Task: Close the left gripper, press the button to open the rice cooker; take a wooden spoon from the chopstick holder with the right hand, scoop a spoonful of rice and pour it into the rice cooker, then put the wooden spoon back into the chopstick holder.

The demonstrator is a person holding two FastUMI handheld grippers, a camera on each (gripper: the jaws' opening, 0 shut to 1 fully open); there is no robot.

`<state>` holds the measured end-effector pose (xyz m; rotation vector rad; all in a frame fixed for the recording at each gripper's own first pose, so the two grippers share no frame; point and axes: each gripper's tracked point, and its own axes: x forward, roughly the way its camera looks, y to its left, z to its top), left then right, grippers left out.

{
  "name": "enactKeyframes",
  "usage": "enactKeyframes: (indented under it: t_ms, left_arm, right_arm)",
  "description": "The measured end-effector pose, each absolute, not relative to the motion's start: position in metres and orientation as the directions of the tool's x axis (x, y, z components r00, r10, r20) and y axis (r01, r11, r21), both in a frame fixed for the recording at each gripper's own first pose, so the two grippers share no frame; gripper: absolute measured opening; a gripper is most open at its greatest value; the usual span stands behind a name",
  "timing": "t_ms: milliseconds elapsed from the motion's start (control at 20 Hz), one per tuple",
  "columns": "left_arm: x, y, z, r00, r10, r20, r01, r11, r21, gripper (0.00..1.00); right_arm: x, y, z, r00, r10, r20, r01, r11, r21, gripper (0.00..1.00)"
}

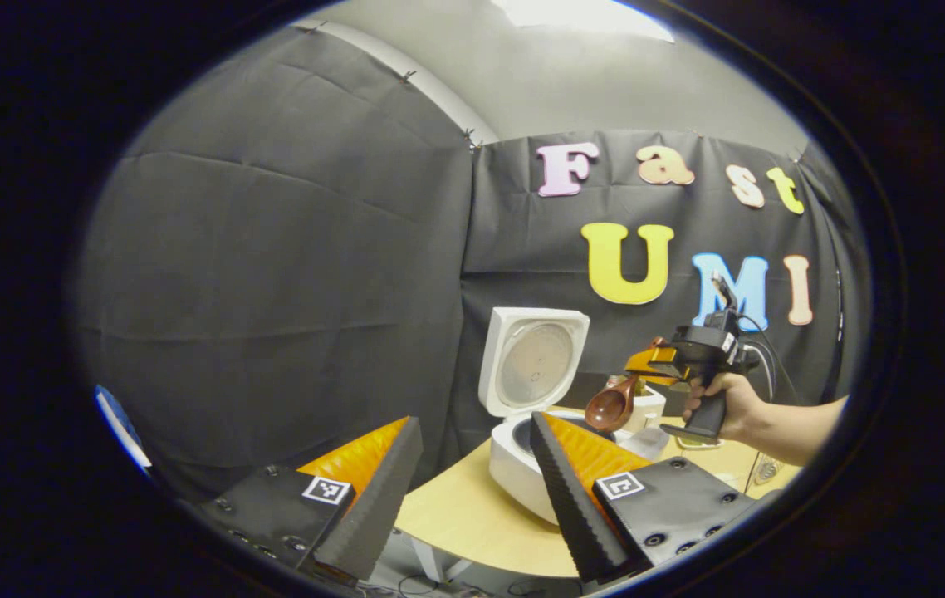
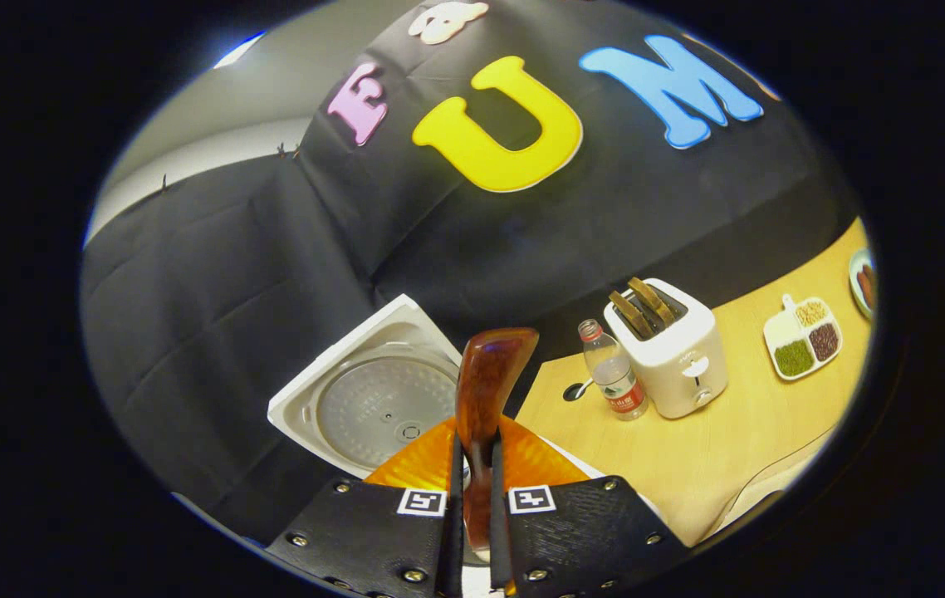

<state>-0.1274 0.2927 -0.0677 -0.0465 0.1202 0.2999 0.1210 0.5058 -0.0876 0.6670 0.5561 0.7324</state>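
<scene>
The white rice cooker (image 1: 514,469) stands open on the wooden table, its lid (image 1: 532,361) raised upright. My left gripper (image 1: 474,423) is open and holds nothing, hovering in front of the cooker. Farther right, a hand (image 1: 730,407) holds my right gripper (image 1: 647,363), which is shut on the handle of a brown wooden spoon (image 1: 610,405). The spoon's bowl hangs tilted just above the cooker's right rim; I cannot tell whether it holds rice. In the right gripper view the spoon (image 2: 485,378) sticks up between the shut fingers of my right gripper (image 2: 477,444), beside the lid (image 2: 381,403).
A white container (image 1: 648,407) stands behind the spoon. Right of the cooker are a water bottle (image 2: 612,375), a white toaster (image 2: 676,353) with slices in it, and a divided dish of grains (image 2: 805,336) on the table (image 2: 738,448).
</scene>
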Motion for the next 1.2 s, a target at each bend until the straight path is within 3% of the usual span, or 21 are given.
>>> enactKeyframes:
  t_ms: [550,1200]
  left_arm:
    - [-0.079,0.2,-0.036,0.991,0.13,-0.044,-0.132,0.989,-0.061,0.93]
    - [-0.04,0.108,-0.018,1.0,-0.002,-0.014,0.0,0.996,-0.091,0.92]
  right_arm:
    - [0.115,0.365,-0.031,0.705,0.693,-0.152,-0.403,0.568,0.718,0.13]
    - [0.132,0.176,-0.031,0.871,0.453,-0.191,-0.224,0.712,0.666,0.13]
